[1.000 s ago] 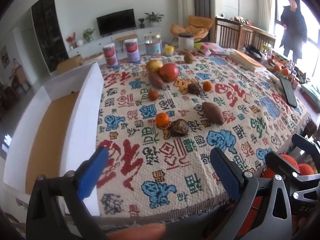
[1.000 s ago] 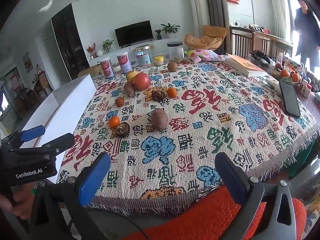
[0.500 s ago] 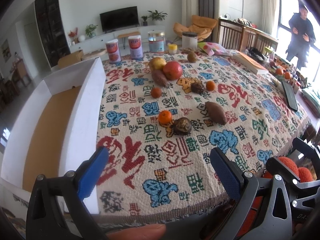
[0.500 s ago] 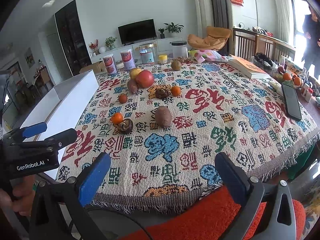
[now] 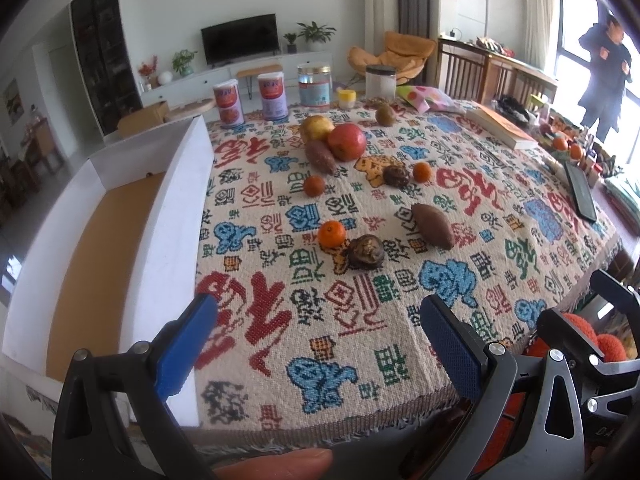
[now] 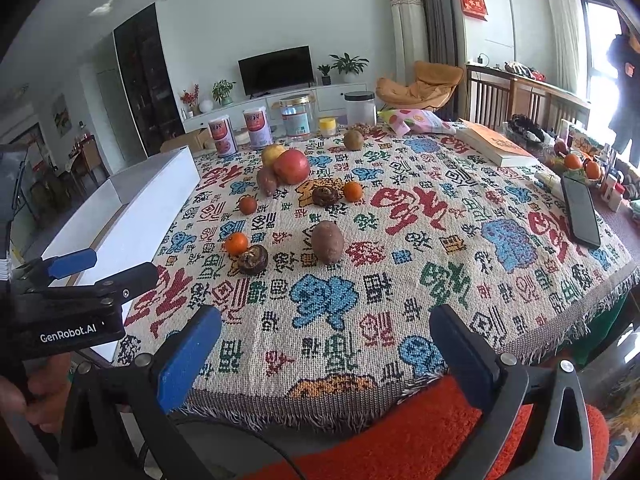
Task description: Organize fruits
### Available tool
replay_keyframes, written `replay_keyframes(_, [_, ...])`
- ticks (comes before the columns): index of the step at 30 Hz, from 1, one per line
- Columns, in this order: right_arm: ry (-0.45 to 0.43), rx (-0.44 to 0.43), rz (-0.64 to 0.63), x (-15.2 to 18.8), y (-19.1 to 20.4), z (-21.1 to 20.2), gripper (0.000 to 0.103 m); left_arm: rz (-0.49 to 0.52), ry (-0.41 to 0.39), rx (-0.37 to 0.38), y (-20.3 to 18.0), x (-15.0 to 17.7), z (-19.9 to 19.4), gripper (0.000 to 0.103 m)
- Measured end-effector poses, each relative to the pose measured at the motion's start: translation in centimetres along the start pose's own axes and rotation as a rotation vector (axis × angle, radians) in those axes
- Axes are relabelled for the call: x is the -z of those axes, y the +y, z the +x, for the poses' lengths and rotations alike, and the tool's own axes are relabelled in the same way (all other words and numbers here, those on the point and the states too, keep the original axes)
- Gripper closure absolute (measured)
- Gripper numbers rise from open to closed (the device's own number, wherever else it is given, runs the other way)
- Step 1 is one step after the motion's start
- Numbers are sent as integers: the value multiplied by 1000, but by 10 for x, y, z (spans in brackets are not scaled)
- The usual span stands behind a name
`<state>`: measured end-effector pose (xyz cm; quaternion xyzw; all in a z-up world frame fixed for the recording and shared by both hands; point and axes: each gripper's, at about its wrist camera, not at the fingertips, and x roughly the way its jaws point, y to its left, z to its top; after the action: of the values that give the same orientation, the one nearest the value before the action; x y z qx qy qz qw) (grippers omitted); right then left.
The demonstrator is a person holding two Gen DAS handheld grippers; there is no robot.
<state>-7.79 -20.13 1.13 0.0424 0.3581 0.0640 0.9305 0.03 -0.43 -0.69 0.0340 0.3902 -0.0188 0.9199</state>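
Note:
Fruits lie on the patterned tablecloth (image 5: 360,320): a near orange (image 5: 331,233), a dark brown fruit (image 5: 365,251), a sweet potato (image 5: 432,220), a red apple (image 5: 347,141) and a yellow fruit (image 5: 316,128) farther back. The near orange (image 6: 236,243) and sweet potato (image 6: 328,242) also show in the right wrist view. My left gripper (image 5: 320,344) is open and empty above the table's near edge. My right gripper (image 6: 324,356) is open and empty, short of the edge.
A white box with a brown floor (image 5: 168,216) stands at the table's left. Cans and jars (image 5: 272,94) line the far edge. A book (image 5: 504,126) and a phone (image 5: 582,196) lie at the right. A person (image 5: 604,76) stands by the window.
Both grippers have risen slightly and edged toward the table. Both stay open. The fruits have not moved. The person at the window has shifted.

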Motion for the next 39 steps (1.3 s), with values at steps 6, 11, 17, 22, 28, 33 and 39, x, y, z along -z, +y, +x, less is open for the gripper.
replay_keyframes(6, [-19, 21, -26, 0, 4, -3, 0, 1, 1, -1, 0, 0, 0, 1])
replay_keyframes(11, [-22, 25, -42, 0, 6, -5, 0, -4, -1, 0, 1, 1, 0, 1])
replay_keyframes(17, [-26, 23, -44, 1, 7, -6, 0, -11, 8, 1, 2, 3, 1, 1])
replay_keyframes(22, [-27, 22, -50, 1, 9, -6, 0, -16, 2, -5, 3, 2, 1, 1])
replay_keyframes(28, [-30, 18, -57, 2, 11, -7, 0, -26, 8, -7, 5, 2, 2, 1])
replay_keyframes(33, [-33, 18, -56, 2, 11, -8, 0, -27, 1, -10, 5, 1, 0, 1])
replay_keyframes(39, [-62, 38, -181, -39, -9, -42, 0, 13, -34, 7, 7, -21, -9, 1])
